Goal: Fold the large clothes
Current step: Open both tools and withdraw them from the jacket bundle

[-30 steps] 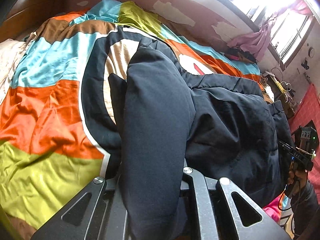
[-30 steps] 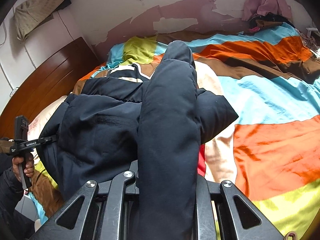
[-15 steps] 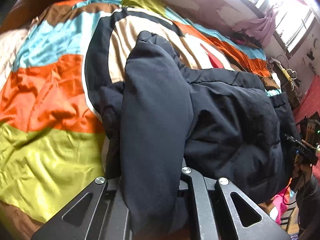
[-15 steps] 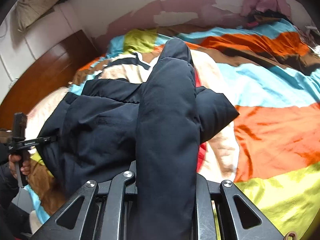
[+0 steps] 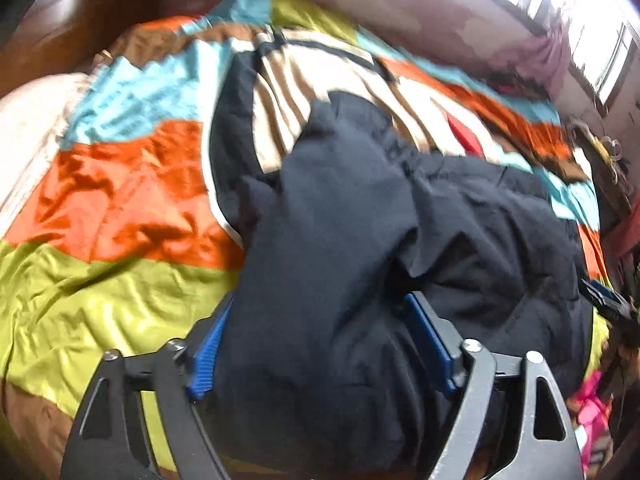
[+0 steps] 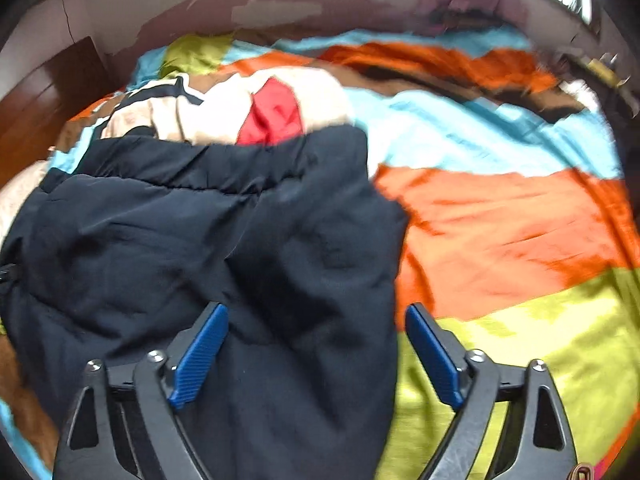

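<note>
Sleeves of the dark jacket (image 5: 340,240) are being released lengthwise between the opening left gripper (image 5: 324,356) and right gripper (image 6: 316,356).

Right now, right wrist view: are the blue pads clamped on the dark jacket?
No: the right gripper is opening, its blue pads standing apart from the dark jacket lying between them.

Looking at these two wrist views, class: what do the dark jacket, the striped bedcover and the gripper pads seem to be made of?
Dark jacket: likely padded synthetic shell, matte navy; puffy quilted seams.
Striped bedcover: probably satin-like fabric, glossy; bright highlights along its creases.
Gripper pads: seemingly ribbed blue rubber or plastic; fine grooves, on black, probably metal, fingers.
</note>
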